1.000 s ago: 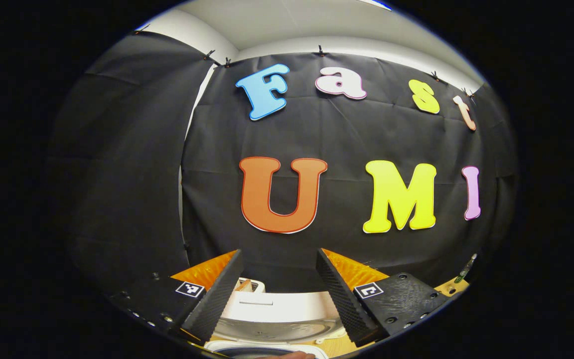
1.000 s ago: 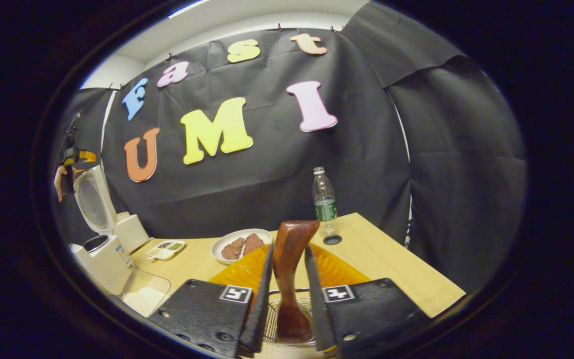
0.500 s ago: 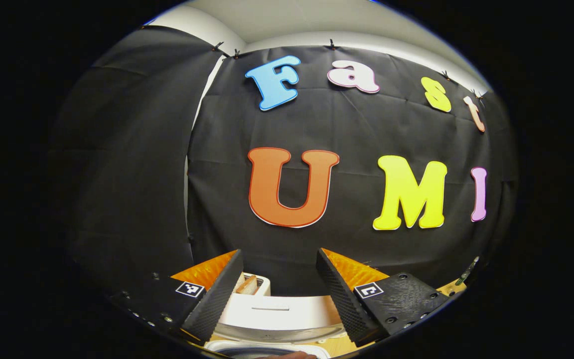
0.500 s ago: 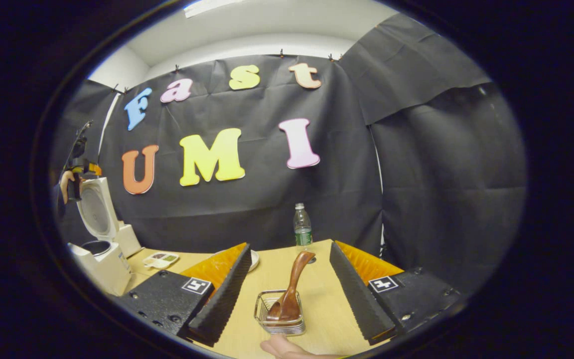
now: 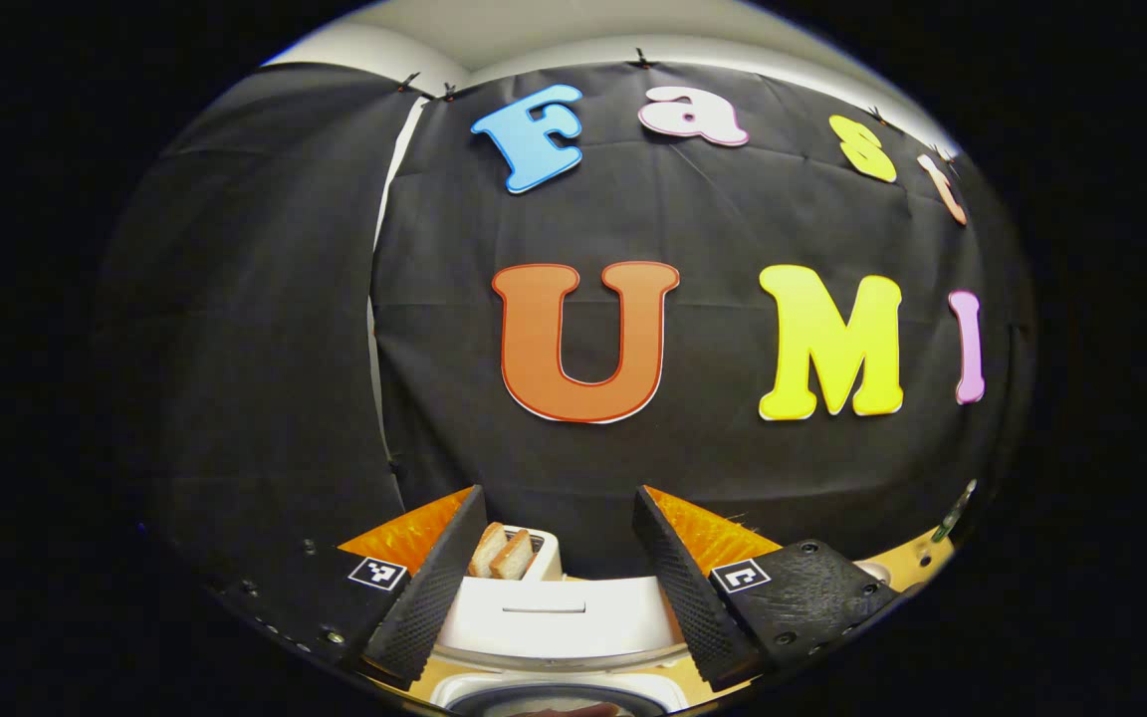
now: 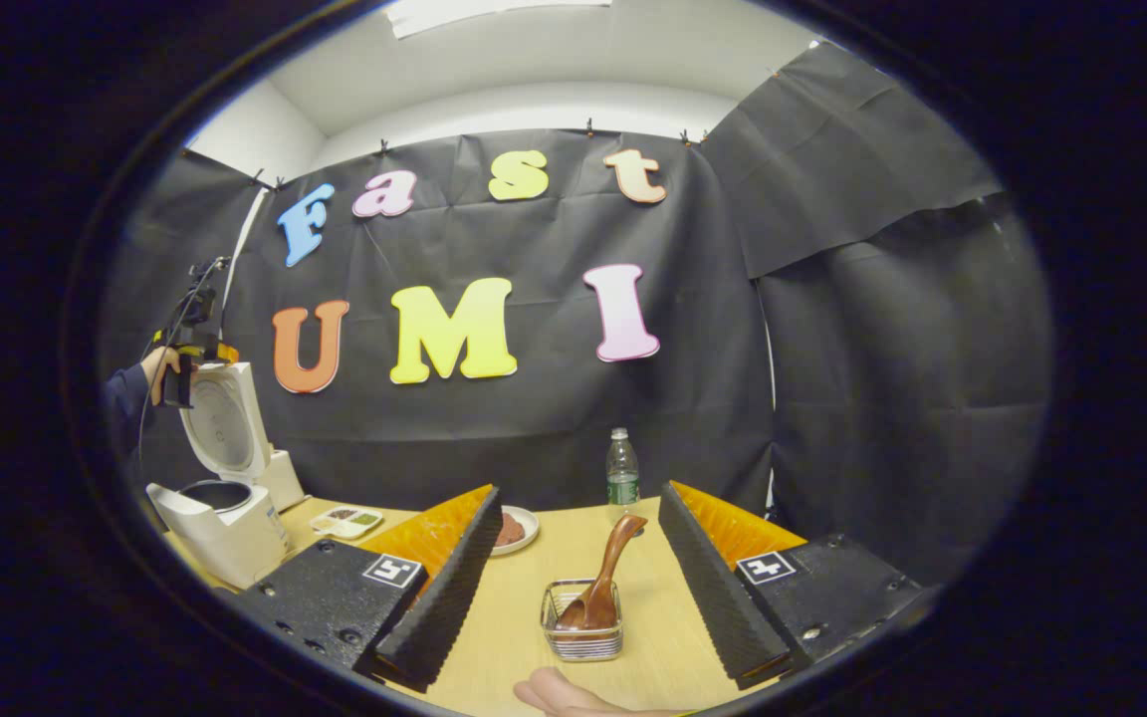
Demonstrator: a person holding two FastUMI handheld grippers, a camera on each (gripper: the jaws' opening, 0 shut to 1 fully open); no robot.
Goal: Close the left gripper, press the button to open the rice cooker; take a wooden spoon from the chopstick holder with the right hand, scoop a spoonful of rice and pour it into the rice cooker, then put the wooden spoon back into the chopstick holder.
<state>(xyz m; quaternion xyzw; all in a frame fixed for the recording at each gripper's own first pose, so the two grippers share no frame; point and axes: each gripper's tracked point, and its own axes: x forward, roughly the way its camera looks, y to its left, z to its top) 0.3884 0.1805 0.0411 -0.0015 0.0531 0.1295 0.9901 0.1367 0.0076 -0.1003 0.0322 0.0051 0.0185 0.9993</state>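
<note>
Both spread: right gripper (image 6: pixel 578 588) near, empty, before spoon (image 6: pixel 605 588) standing in holder (image 6: pixel 581 642); left gripper (image 5: pixel 556 588) far left above open cooker (image 6: pixel 225 498).

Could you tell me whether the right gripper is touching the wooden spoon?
Apart. In the right gripper view the right gripper is open, with bare table between each finger and the wooden spoon.

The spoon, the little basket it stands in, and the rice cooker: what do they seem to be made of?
The spoon looks like dark reddish wood with a polished sheen. The basket seems to be thin metal wire, silvery and see-through. The rice cooker appears to be smooth white plastic; its raised lid's underside looks like dull grey metal, though that is less sure.
</note>
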